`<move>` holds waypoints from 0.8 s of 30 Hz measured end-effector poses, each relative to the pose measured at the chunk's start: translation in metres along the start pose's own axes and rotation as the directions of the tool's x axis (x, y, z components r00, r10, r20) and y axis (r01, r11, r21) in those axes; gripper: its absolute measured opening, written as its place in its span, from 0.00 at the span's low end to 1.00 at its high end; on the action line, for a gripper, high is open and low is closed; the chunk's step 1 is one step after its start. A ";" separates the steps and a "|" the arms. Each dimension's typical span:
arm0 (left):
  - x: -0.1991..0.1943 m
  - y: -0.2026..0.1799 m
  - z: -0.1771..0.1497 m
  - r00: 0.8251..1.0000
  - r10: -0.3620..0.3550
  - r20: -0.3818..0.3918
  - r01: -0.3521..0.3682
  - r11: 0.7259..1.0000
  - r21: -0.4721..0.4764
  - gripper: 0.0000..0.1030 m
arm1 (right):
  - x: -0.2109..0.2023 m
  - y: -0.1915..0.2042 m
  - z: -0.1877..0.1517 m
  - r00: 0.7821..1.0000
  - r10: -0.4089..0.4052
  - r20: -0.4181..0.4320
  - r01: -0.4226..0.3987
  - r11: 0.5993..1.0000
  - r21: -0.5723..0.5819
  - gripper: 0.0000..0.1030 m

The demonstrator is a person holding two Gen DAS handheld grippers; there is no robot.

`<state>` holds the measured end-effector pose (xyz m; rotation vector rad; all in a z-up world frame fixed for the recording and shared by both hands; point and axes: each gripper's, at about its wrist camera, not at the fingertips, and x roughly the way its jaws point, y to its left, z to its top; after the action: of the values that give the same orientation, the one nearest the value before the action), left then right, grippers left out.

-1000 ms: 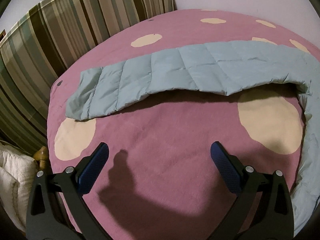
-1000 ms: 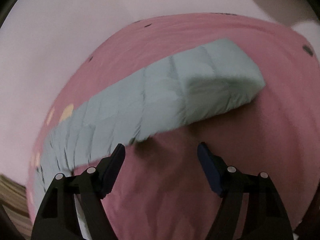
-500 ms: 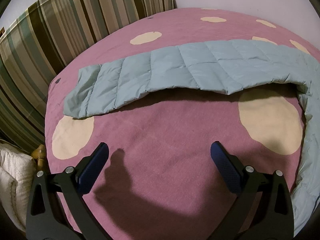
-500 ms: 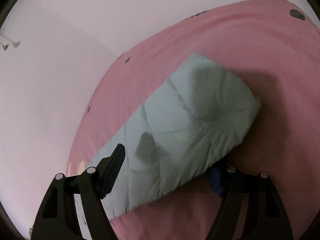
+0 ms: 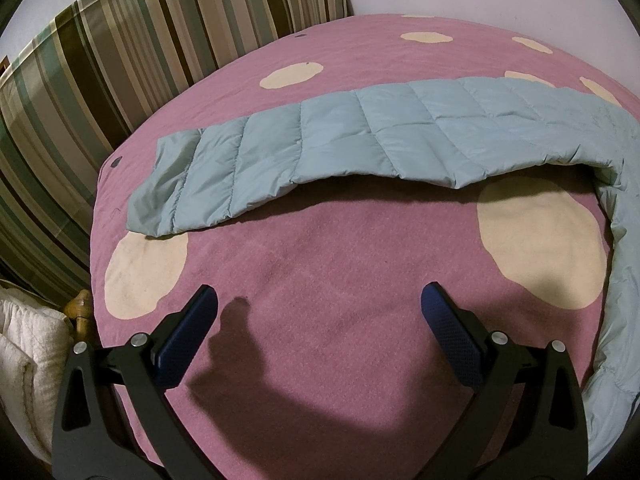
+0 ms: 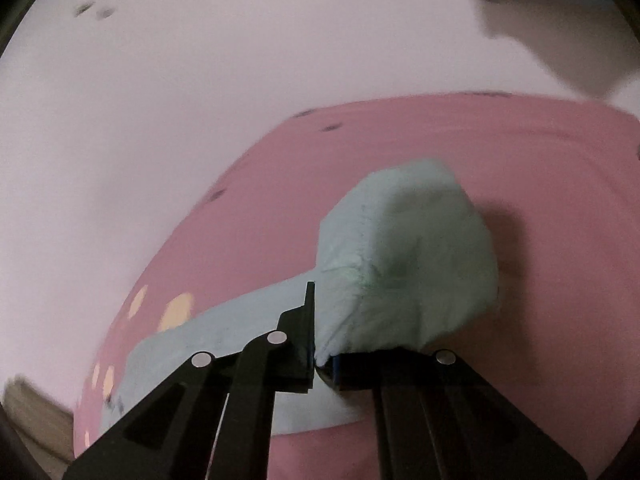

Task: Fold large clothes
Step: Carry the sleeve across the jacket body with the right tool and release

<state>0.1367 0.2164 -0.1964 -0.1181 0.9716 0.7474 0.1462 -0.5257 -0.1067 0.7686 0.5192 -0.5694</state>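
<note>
Tongs on the right hand point(image 6: 322, 364) are pinching a bunched corner of the pale blue quilted puffer garment point(image 6: 408, 264), their black arms drawn almost together with the padded cloth squeezed between the blue pads. That end of the garment is puffing up in a rounded lump just beyond the tips, above the pink bed cover with cream spots point(image 6: 560, 168).

Left-hand tongs point(image 5: 318, 308) are standing wide apart and holding nothing, hovering over a bare stretch of the bed cover on the near side of the garment.

From the left wrist view, the garment point(image 5: 360, 140) is lying as a long, narrow band across the bed cover, curving round its right edge and down toward the camera. A striped curtain point(image 5: 120, 60) is hanging beyond the far left of the bed.

Judging by this, the lengthwise narrowing looks done already; the end-to-end folds appear to be only starting, with the left end untouched.
</note>
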 end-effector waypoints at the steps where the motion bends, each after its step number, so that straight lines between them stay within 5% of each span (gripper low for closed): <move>1: 0.000 0.000 0.000 1.000 0.000 0.000 0.000 1.000 0.000 0.98 | -0.002 0.027 -0.005 0.999 0.033 -0.014 -0.034 0.998 -0.055 0.05; 6: 0.000 0.000 0.000 1.000 0.002 0.000 -0.002 1.000 0.002 0.98 | 0.011 0.129 -0.036 0.988 0.134 -0.080 -0.149 0.961 -0.232 0.05; 12: 0.001 0.000 0.000 1.000 -0.001 -0.001 0.001 1.000 0.000 0.98 | 0.023 0.254 -0.110 0.952 0.226 -0.209 -0.297 0.853 -0.429 0.05; 17: 0.003 0.003 0.001 1.000 -0.017 -0.008 0.017 1.000 -0.011 0.98 | 0.021 0.317 -0.183 0.924 0.241 -0.298 -0.373 0.746 -0.552 0.05; 24: 0.003 0.004 0.001 1.000 -0.017 -0.009 0.017 1.000 -0.011 0.98 | 0.045 0.352 -0.259 0.888 0.194 -0.416 -0.436 0.641 -0.632 0.05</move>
<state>0.1355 0.2216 -0.1976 -0.1392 0.9739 0.7369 0.3474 -0.1355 -0.1203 0.1705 0.8126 0.1274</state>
